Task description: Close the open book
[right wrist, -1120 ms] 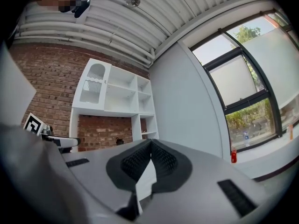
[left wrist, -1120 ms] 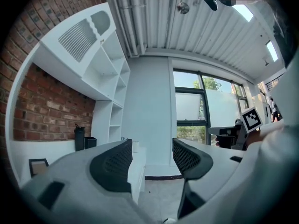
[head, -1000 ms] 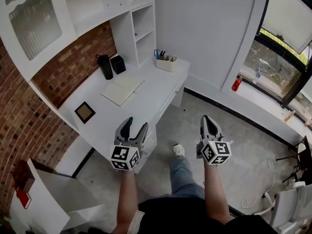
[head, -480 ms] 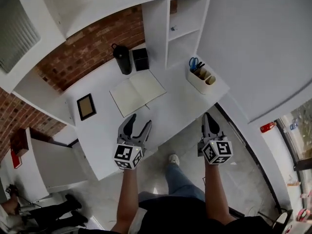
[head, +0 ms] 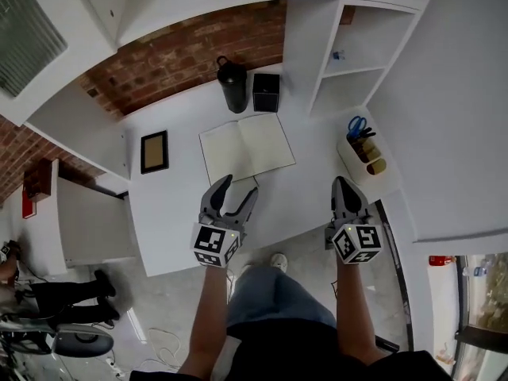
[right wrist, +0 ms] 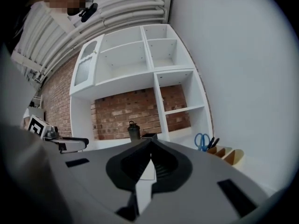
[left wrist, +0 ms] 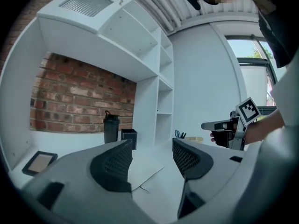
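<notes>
Two in play, low in the frame: left gripper (head: 238,187) wide-jawed, right gripper (head: 342,182) pinched together on nothing, both short of the book (head: 247,149) lying open at centre; seemingly mid-approach, next needing one cover's edge lifted and folded across.

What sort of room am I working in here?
Probably a study or office nook: a white built-in desk with an open book, a desk organiser holding scissors, and shelves against a brick wall.

Matt white paper pages on open book (head: 246,146); smooth white desk (head: 317,173); rough red brick wall (head: 182,50); matt black bottle (head: 232,88).
</notes>
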The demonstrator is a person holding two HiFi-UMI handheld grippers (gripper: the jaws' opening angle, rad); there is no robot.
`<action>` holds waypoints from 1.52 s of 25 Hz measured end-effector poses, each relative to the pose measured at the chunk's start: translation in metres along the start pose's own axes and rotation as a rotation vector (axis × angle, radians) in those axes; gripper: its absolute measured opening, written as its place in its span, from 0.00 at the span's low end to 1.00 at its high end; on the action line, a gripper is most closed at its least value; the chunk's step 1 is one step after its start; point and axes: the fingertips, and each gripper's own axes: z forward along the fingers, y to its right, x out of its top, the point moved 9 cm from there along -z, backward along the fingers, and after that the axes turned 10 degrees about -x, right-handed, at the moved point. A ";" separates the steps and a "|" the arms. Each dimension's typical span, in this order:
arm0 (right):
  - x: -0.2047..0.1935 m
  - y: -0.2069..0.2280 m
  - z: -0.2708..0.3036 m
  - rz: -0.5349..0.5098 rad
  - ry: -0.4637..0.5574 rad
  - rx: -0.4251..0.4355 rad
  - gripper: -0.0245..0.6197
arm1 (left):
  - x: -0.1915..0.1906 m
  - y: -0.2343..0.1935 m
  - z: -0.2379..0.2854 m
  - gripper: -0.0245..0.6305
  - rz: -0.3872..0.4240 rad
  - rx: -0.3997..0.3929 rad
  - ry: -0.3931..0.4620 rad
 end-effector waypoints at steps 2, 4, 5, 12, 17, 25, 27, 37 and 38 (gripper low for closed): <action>-0.002 -0.003 0.011 -0.001 -0.015 0.024 0.04 | -0.004 -0.004 0.005 0.41 -0.009 -0.004 -0.011; -0.002 -0.005 0.021 0.000 -0.026 0.040 0.04 | -0.006 -0.007 0.010 0.41 -0.008 -0.001 -0.022; -0.002 -0.005 0.026 0.000 -0.029 0.044 0.04 | -0.007 -0.008 0.013 0.41 -0.007 0.002 -0.025; -0.001 -0.002 0.049 -0.003 -0.056 0.046 0.04 | -0.013 -0.018 0.045 0.41 0.033 -0.008 -0.126; -0.006 0.004 0.057 0.015 -0.065 0.030 0.04 | -0.014 -0.023 0.075 0.41 0.114 -0.048 -0.270; -0.019 0.021 0.060 0.029 -0.092 0.003 0.04 | -0.037 -0.016 0.126 0.40 0.411 -0.111 -0.590; -0.022 0.026 0.061 0.035 -0.096 -0.006 0.04 | -0.048 -0.014 0.137 0.40 0.498 -0.115 -0.687; -0.033 0.047 0.064 0.037 -0.131 -0.029 0.04 | -0.089 -0.013 0.166 0.39 0.759 -0.073 -0.951; -0.034 0.048 0.064 0.035 -0.134 -0.031 0.04 | -0.091 -0.013 0.167 0.38 0.769 -0.066 -0.960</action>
